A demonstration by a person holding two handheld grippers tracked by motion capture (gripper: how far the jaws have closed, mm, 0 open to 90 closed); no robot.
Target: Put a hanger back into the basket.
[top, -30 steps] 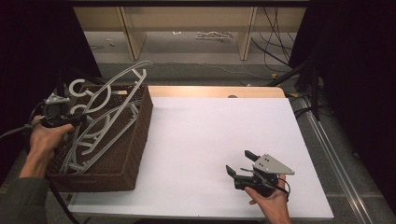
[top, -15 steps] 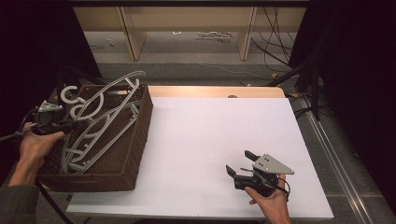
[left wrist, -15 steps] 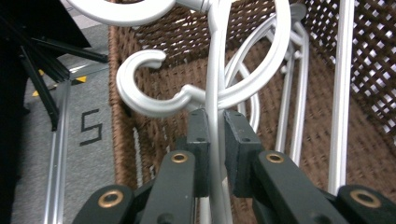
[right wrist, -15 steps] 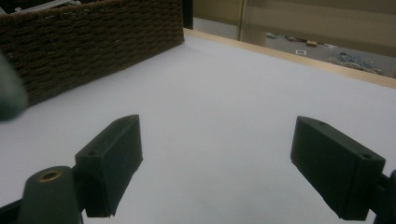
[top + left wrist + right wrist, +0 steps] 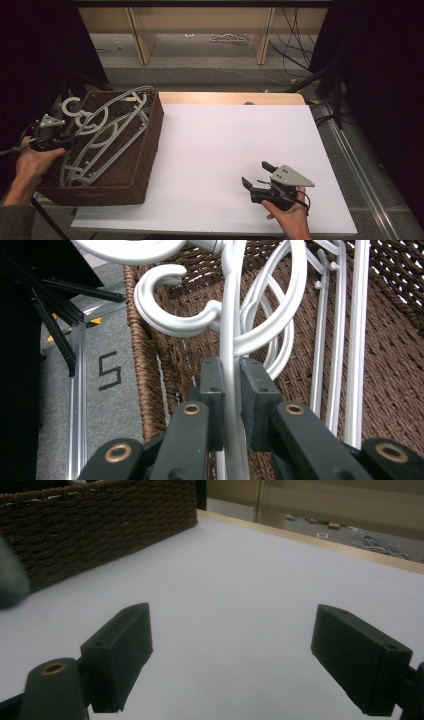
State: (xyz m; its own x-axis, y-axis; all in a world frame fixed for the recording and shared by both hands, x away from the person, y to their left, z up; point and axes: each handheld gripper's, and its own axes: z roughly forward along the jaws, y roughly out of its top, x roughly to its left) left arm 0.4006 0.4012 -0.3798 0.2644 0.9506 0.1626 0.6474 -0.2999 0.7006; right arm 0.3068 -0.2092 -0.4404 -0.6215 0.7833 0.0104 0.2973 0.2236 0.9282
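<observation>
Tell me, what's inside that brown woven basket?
The basket holds several grey-white plastic clothes hangers, piled and tangled, some poking above the rim. The left gripper is clamped on one hanger's rod. Whatever lies beneath the pile is covered.

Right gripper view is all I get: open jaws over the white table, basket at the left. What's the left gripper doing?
Observer: The left gripper is shut on a grey hanger, pads on its thin stem.
Operator: Where is that?
Observer: At the wicker basket's far-left rim, seen from the high view.
Operator: More hangers in there?
Observer: Yes, several grey ones lie tangled in the basket, hooks toward the left gripper.
Operator: And mine?
Observer: The right gripper sits low over the white table, well apart from the basket.
</observation>
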